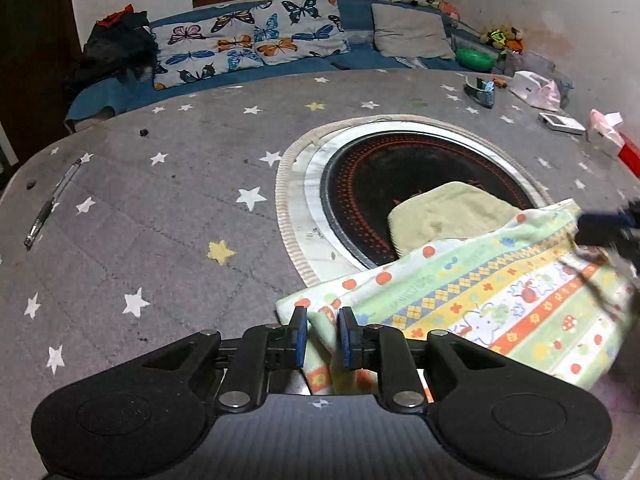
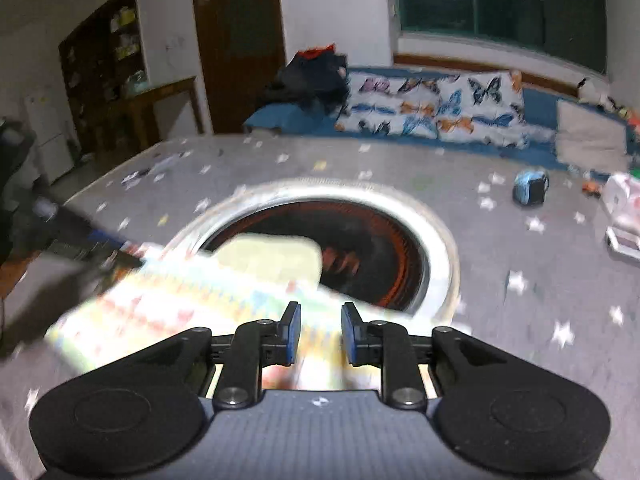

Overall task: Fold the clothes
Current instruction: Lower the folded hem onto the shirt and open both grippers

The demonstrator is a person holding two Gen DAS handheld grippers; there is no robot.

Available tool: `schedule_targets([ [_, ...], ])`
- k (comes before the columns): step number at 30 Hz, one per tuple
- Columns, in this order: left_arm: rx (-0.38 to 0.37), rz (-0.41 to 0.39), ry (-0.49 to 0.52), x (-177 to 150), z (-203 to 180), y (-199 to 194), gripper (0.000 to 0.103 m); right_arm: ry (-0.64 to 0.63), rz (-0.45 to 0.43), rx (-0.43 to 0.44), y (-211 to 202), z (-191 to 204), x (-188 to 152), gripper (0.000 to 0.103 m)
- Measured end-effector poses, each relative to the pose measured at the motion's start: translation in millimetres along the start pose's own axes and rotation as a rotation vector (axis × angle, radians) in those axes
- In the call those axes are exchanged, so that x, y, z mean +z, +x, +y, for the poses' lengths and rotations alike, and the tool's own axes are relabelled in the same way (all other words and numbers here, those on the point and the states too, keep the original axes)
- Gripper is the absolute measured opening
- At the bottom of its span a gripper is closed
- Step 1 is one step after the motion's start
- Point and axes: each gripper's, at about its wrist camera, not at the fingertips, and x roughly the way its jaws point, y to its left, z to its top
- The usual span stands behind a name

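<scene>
Worktop [image 1: 160,216]: matt grey quilted cloth, printed stars. Towel [image 1: 472,292]: soft printed terry cloth. Pale cloth [image 1: 444,216]: nubbly, matt. Round inset [image 1: 372,184]: glossy black, with a smooth metal-looking ring. Pen [image 1: 52,204]: clear glossy plastic. Tongs [image 1: 323,338]: matt black plastic, blue rubbery pads [image 1: 347,340].

Grey star-print table cover [image 1: 168,208], round black hotplate [image 1: 400,176] set in the table, pen [image 1: 54,200] at left, butterfly cushions [image 1: 248,36] on blue sofa [image 1: 112,92], green bowl [image 1: 474,58], stuffed toys [image 1: 502,36].

Both wrist views look steeply down from close above the table [image 1: 160,216], sharing its round black inset [image 1: 400,184] and the far sofa [image 2: 536,104].
</scene>
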Motion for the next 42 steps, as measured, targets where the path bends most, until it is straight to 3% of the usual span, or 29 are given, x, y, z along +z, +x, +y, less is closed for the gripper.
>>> schedule_targets([
  [3,0.011,0.0,-0.004,0.7,0.3,1.0,0.02,0.036,0.039,-0.047,8.1,-10.2,-15.1,0.018],
  [4,0.013,-0.001,-0.007,0.5,1.1,0.5,0.02,0.073,0.036,-0.056,8.1,-18.2,-15.6,0.006],
  [5,0.016,-0.001,-0.011,0.5,2.1,-0.1,0.021,0.109,0.032,-0.065,8.0,-26.1,-16.2,0.003],
  [7,0.026,-0.005,-0.022,1.4,4.5,-2.0,0.022,0.156,0.023,-0.096,5.8,-36.4,-13.6,0.005],
  [12,0.051,-0.035,-0.053,7.8,5.9,-10.9,0.02,0.126,-0.014,-0.062,4.3,-30.0,0.7,0.006],
  [18,-0.055,-0.066,-0.053,16.0,-18.8,-19.4,0.019,0.084,0.0,0.033,32.8,-4.2,11.9,0.008],
  [23,-0.142,-0.04,-0.043,21.6,-39.2,-1.9,0.019,0.139,0.047,-0.012,56.5,-9.6,11.4,0.009],
  [29,-0.155,-0.035,-0.021,13.6,-54.7,1.7,0.019,0.072,-0.002,0.032,22.1,6.5,9.3,0.013],
  [36,-0.271,-0.083,0.023,-20.7,-83.4,-43.4,0.019,-0.049,-0.001,0.168,-11.4,54.7,-6.6,0.014],
  [42,-0.295,-0.062,0.016,-57.3,-92.1,-44.8,0.019,-0.125,0.022,0.167,-19.1,81.3,-37.6,0.014],
])
